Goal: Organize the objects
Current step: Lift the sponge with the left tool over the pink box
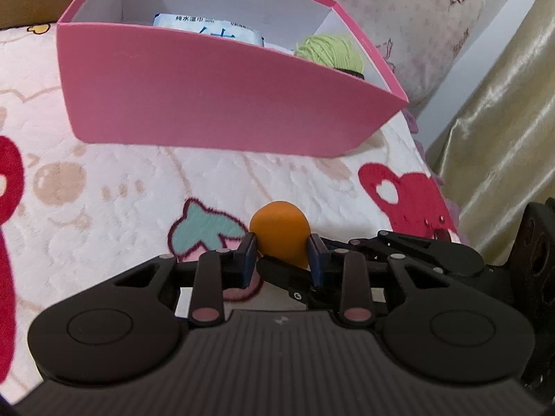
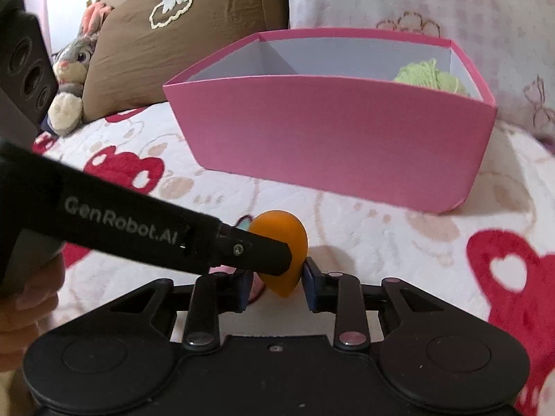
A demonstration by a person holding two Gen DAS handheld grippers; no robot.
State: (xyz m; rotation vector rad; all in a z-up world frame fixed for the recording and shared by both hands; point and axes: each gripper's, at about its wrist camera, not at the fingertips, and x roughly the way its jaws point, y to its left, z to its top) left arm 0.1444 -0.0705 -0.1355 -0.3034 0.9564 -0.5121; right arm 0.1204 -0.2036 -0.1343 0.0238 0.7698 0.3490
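Orange sponge [image 1: 280, 232] – smooth, teardrop-shaped, matte; rounded end up, pointed end down, between both grippers' pads just above the blanket. Pink box [image 1: 208, 97] w/ white inside sits upright on the blanket beyond it, well apart, lid off. Inside: green yarn ball [image 1: 331, 50] at right end, blue-white wipes pack [image 1: 208, 29] near the middle – partly hidden by the front wall.

Box [image 1: 215, 97] near wall hides the lower parts of the wipes pack [image 1: 208, 31] and yarn [image 1: 329, 50]. Egg [image 2: 282, 242] partly behind left gripper's [image 2: 274, 260] finger (right view). Plush rabbit [image 2: 71, 76] half behind pillow [image 2: 166, 34].
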